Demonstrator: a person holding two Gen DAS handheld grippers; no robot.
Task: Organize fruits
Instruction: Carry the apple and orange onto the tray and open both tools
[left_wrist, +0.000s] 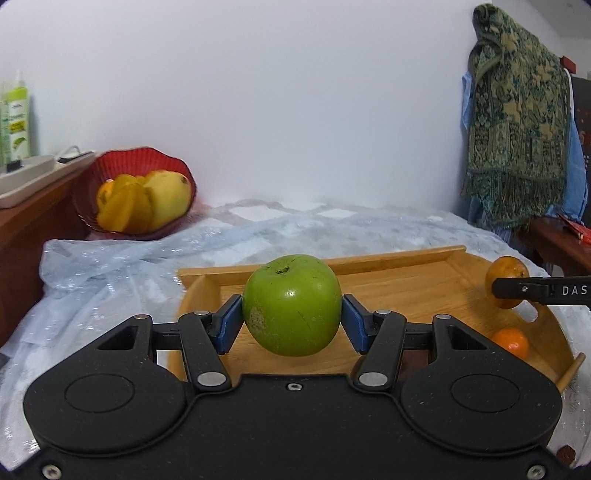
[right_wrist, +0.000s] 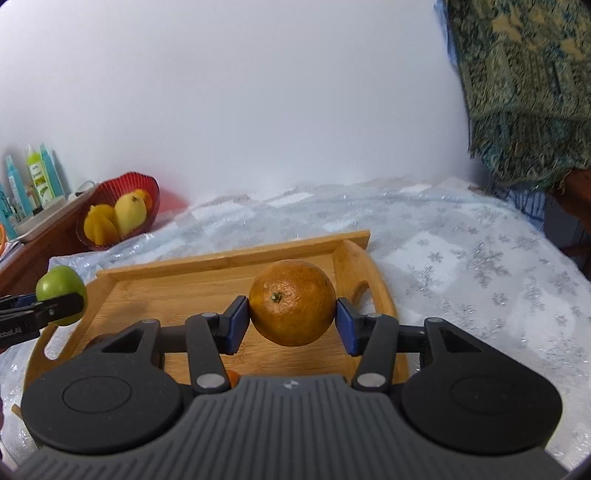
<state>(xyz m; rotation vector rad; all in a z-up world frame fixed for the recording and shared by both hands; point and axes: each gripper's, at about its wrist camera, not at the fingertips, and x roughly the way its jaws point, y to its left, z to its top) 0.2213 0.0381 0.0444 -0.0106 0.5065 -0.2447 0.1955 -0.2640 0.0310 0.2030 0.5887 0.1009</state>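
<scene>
My left gripper (left_wrist: 291, 319) is shut on a green apple (left_wrist: 291, 304), held above the wooden tray (left_wrist: 406, 291). My right gripper (right_wrist: 291, 319) is shut on a large orange (right_wrist: 291, 302), also above the wooden tray (right_wrist: 177, 291). In the left wrist view that orange (left_wrist: 504, 273) shows at the right behind a black finger. In the right wrist view the green apple (right_wrist: 61, 284) shows at the far left. A small orange fruit (left_wrist: 511, 341) lies on the tray's right side. A red bowl (left_wrist: 147, 162) at the back left holds yellow fruits (left_wrist: 162, 195).
The tray lies on a pale blue snowflake cloth (right_wrist: 461, 266). A brown wooden shelf (left_wrist: 33, 225) at the left carries a white dish and green bottles (left_wrist: 16, 122). A patterned green cloth (left_wrist: 517, 122) hangs at the right over brown furniture. A white wall is behind.
</scene>
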